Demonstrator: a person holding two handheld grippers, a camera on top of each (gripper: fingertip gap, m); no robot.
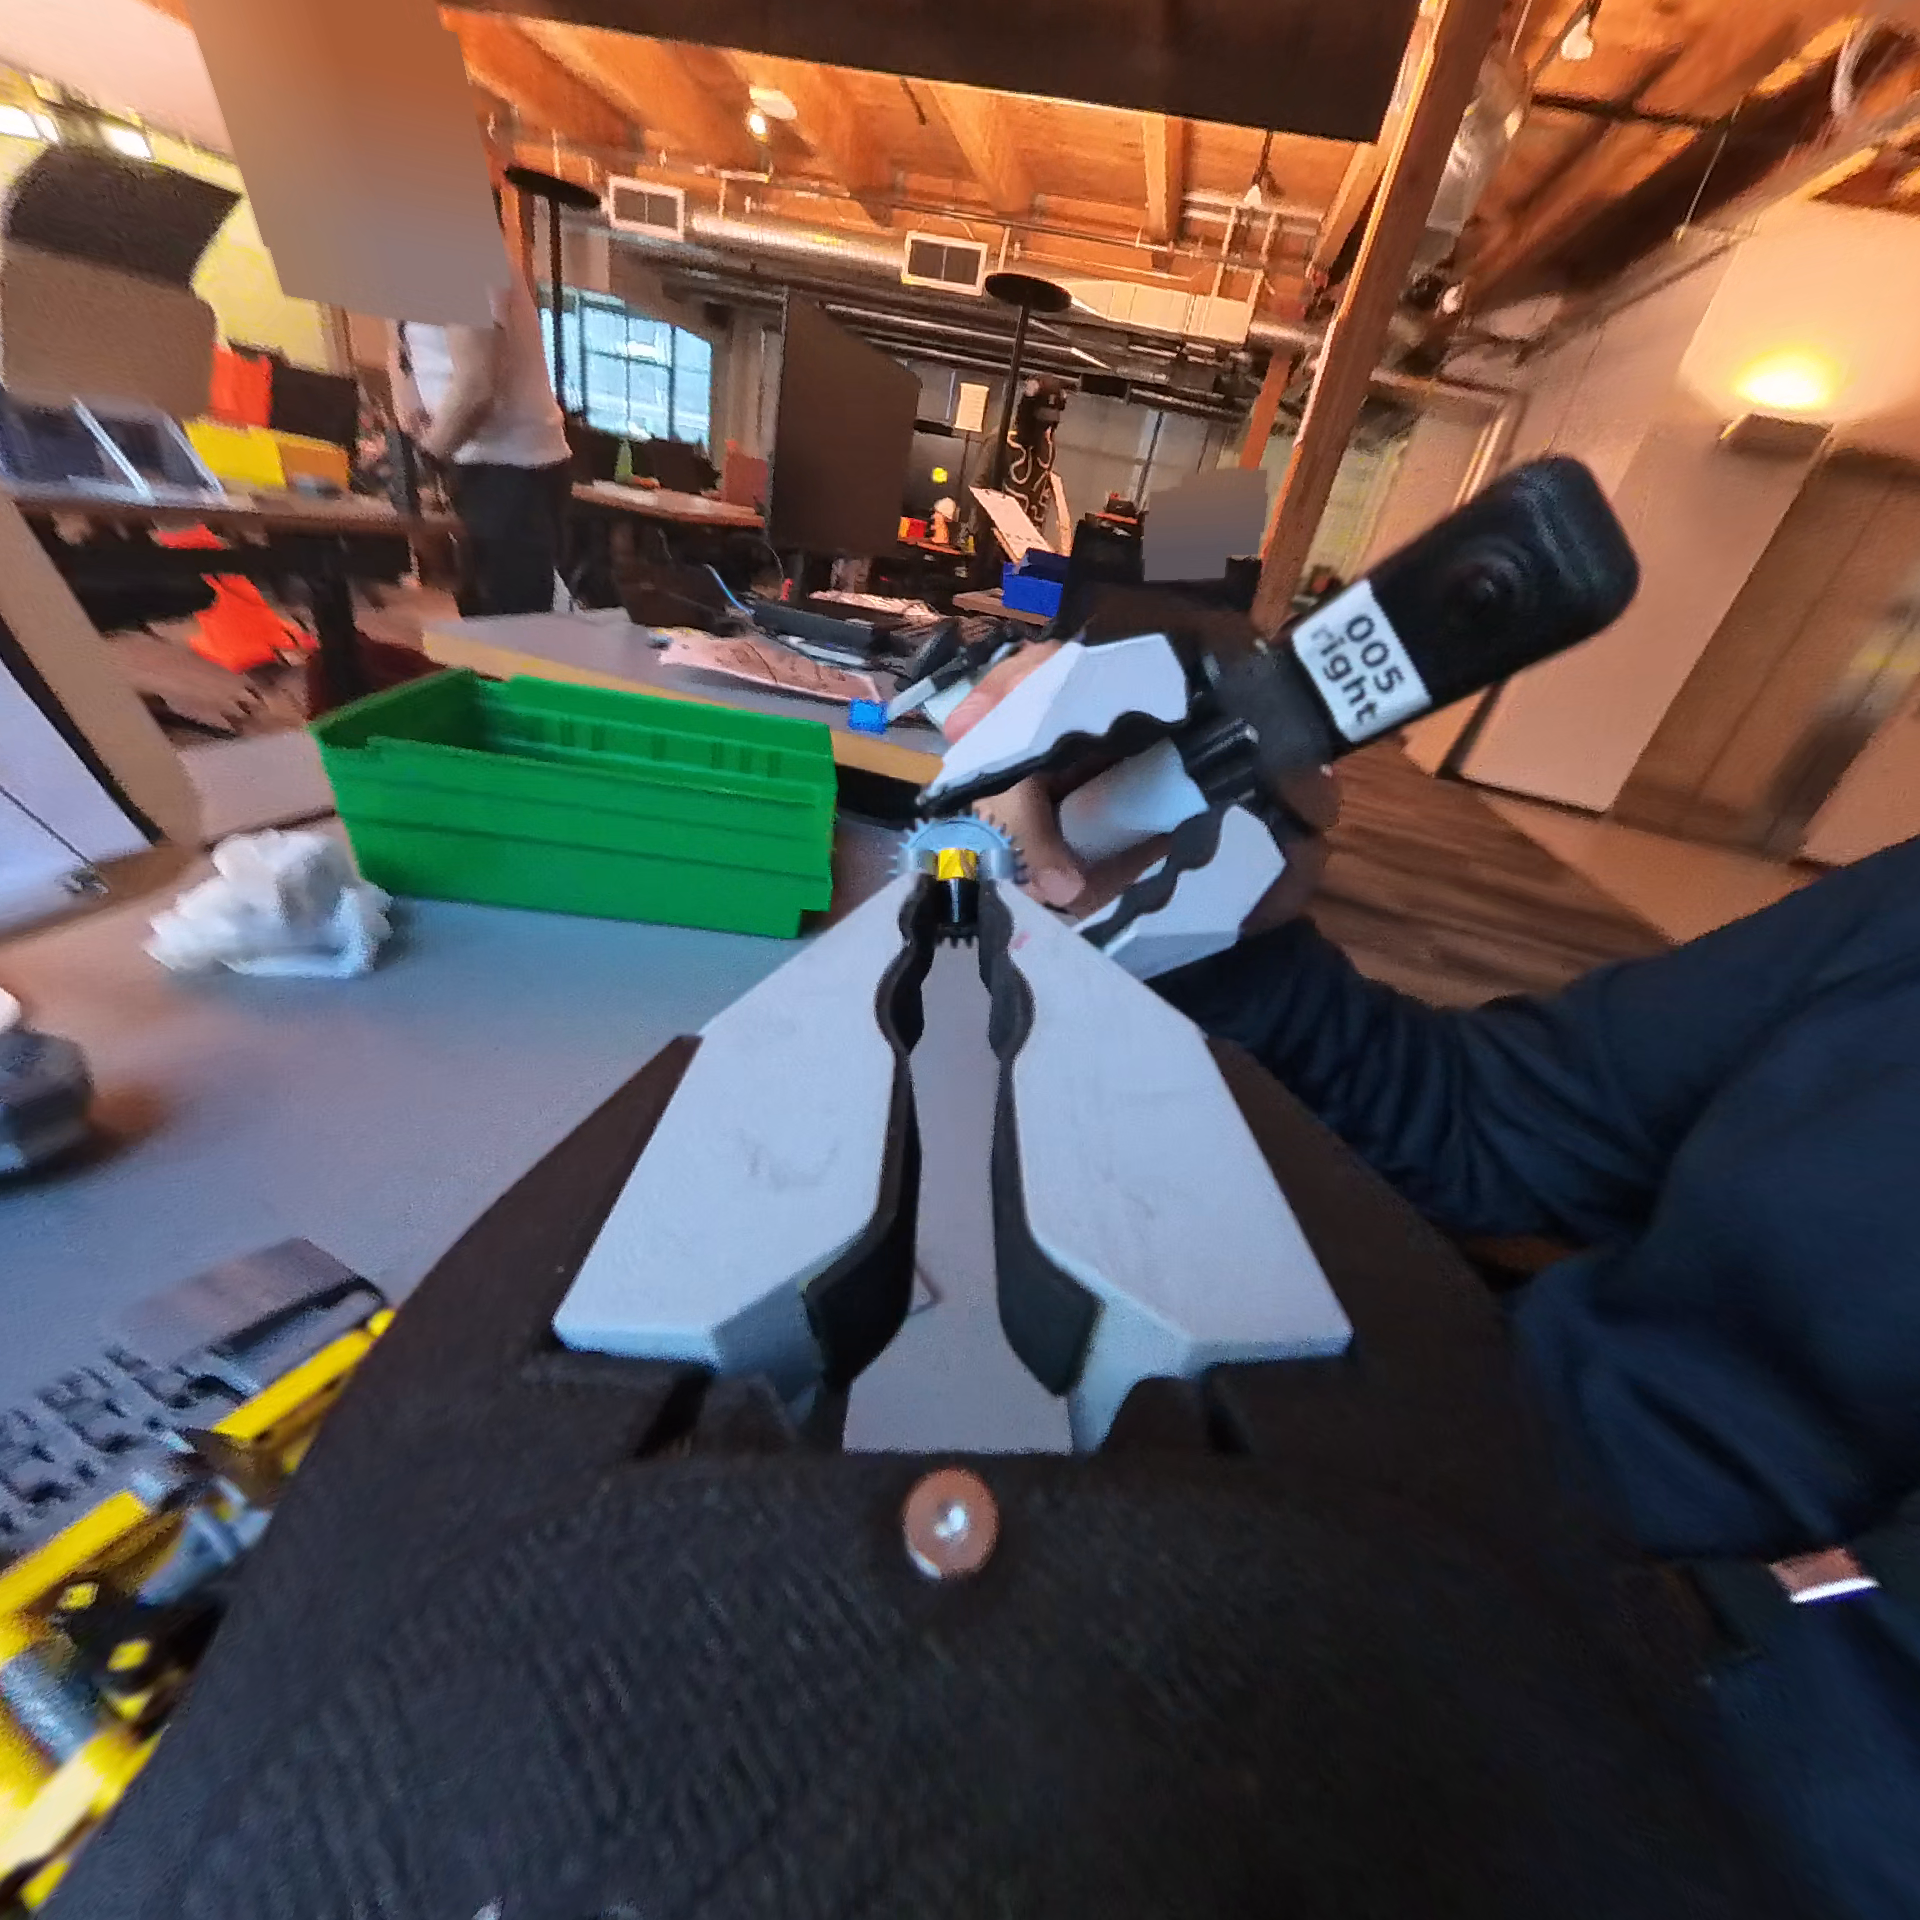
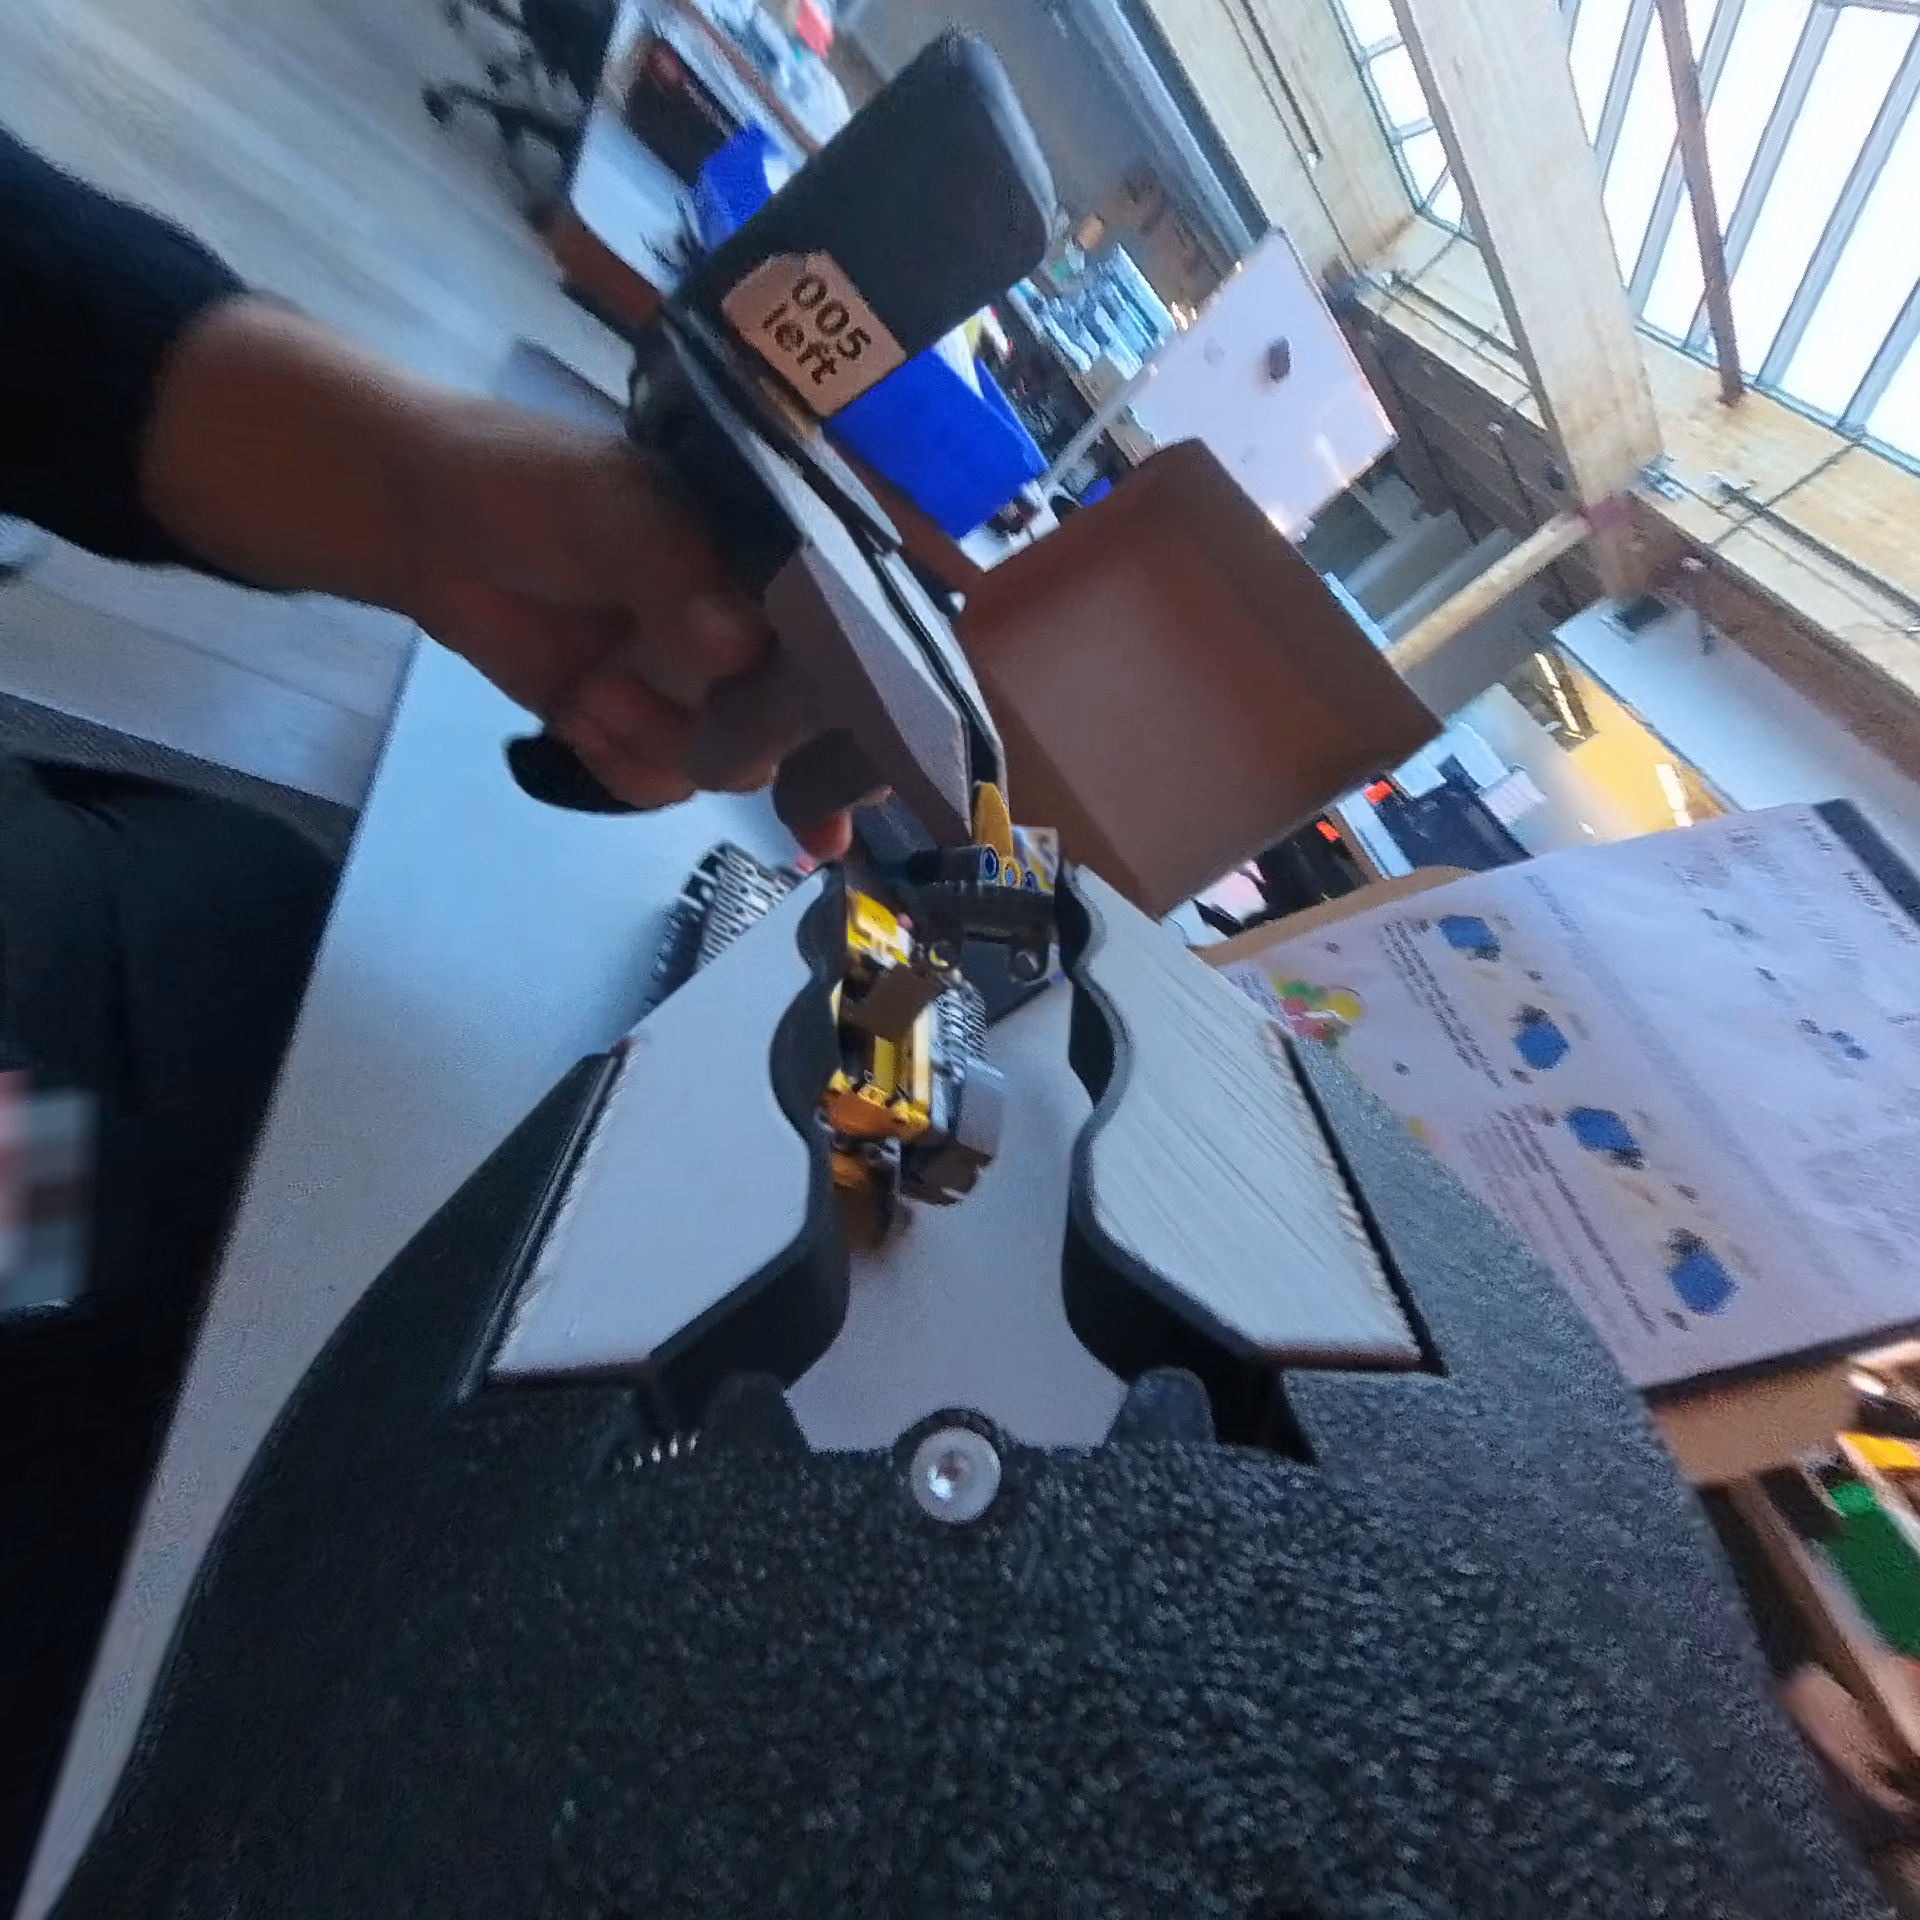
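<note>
**Small gear pinched at the tips, toy digger waiting on the desk**

A timber-ceilinged workshop, and a grey desk [image 1: 436, 1049] littered with building-toy bits. Well off to the left of the left gripper's [image 1: 951, 896] jaws sits a green bin [image 1: 582, 800], with a crumpled white wad [image 1: 272, 904] just beside it. Those jaws are closed down on a small piece, a short black peg with a yellow collar [image 1: 954, 871] carrying a grey toothed gear [image 1: 961, 840], held right at the very tips. The other tool comes in from the right, its tips almost meeting the gear; whether they touch it I cannot tell.

Seen from the right gripper [image 2: 951, 914], the jaws stand apart, nothing pressed between them. Straight ahead through the gap lies a yellow and black toy digger [image 2: 894, 1060] on the desk, a ribbed grey track [image 2: 727, 904] just left of the jaw tips, and the left tool's tips come down at its far end. A printed instruction sheet [image 2: 1621, 1091] lies off to the right.

The gear looks light, hard and slick, with little to hold, so it could twist or pop out of a tip grip; the peg seems the surer place to pinch. The digger appears stiff but snap-fitted, so likely to shed parts if squeezed; its solid yellow frame looks like the safer hold
</note>
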